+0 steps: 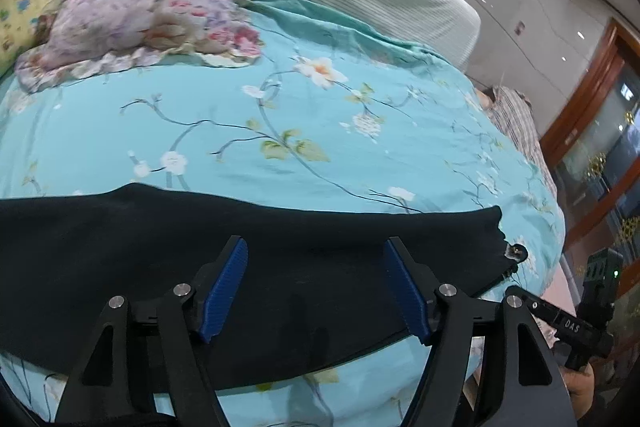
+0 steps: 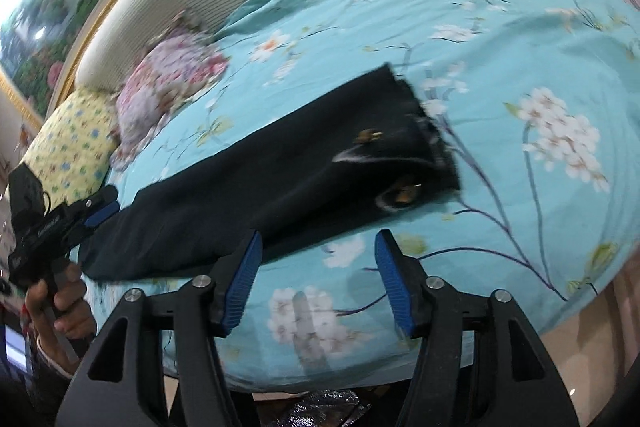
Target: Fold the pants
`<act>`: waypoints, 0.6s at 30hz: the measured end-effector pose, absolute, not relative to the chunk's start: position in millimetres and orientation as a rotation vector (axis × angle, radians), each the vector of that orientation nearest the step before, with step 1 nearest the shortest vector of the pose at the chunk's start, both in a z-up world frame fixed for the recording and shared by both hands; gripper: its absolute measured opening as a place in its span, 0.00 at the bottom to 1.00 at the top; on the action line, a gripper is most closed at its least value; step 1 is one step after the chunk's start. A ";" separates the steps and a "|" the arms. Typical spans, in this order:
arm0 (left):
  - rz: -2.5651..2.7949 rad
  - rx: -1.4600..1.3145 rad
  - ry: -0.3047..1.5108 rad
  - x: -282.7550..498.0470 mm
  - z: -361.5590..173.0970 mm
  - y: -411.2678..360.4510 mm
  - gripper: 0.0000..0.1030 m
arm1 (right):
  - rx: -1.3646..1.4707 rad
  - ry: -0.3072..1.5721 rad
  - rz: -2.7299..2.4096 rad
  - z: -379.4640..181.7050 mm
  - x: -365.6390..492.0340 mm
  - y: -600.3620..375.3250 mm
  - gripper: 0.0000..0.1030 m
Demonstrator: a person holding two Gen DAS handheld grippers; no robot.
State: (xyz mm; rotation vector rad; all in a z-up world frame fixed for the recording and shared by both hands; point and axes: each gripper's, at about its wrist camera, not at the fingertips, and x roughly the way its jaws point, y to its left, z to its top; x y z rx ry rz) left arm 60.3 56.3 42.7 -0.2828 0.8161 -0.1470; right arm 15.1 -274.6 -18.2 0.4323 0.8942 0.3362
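Item: dark navy cloth pants
Pose: flat, folded lengthwise
Place: diagonal across frame centre, waistband upper right

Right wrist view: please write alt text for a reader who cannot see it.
Dark pants lie flat along a turquoise floral bedspread. The open right gripper hovers at their near edge, holding nothing. The left gripper is at the far left end of the pants.
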 end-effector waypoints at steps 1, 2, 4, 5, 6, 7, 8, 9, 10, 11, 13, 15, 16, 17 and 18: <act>-0.156 -0.276 0.822 63.9 42.5 51.2 0.69 | 0.444 0.891 0.325 -18.5 15.5 -276.8 0.65; -0.167 -0.267 0.829 67.8 42.4 45.7 0.69 | 0.463 0.886 0.315 -18.9 17.0 -279.4 0.67; -0.192 -0.249 0.845 74.8 42.5 36.3 0.69 | 0.485 0.885 0.302 -19.8 20.0 -282.2 0.69; -0.201 -0.238 0.849 77.7 42.7 30.9 0.69 | 0.493 0.888 0.296 -20.8 22.1 -283.0 0.71; -0.214 -0.218 0.852 81.8 43.6 23.5 0.69 | 0.506 0.892 0.293 -22.5 24.2 -283.8 0.72; -0.227 -0.200 0.855 84.9 44.3 17.7 0.69 | 0.520 0.894 0.292 -24.2 25.0 -285.2 0.72; -0.240 -0.184 0.860 89.3 45.0 11.5 0.69 | 0.545 0.900 0.289 -26.8 27.1 -287.3 0.72; -0.252 -0.171 0.864 92.1 45.3 7.4 0.69 | 0.577 0.902 0.287 -28.9 29.4 -289.9 0.72; -0.274 -0.149 0.870 97.9 46.1 -1.2 0.69 | 0.602 0.897 0.286 -30.1 29.8 -292.0 0.72; -0.290 -0.131 0.875 102.4 46.4 -8.0 0.69 | 0.632 0.891 0.284 -31.4 31.1 -294.5 0.72; -0.327 -0.092 0.891 113.4 46.0 -24.5 0.70 | 0.681 0.876 0.281 -33.2 33.4 -299.1 0.72; -0.369 -0.060 0.917 124.7 43.6 -38.9 0.70 | 0.724 0.863 0.277 -36.1 37.6 -303.0 0.72; -0.392 -0.044 0.930 130.3 42.2 -46.9 0.70 | 0.732 0.856 0.276 -36.7 39.0 -304.0 0.72; -0.414 -0.027 0.941 135.0 40.7 -54.5 0.70 | 0.733 0.847 0.272 -37.2 40.3 -304.6 0.66; -0.434 -0.009 0.954 140.5 38.7 -62.2 0.70 | 0.719 0.844 0.260 -38.0 42.0 -304.7 0.56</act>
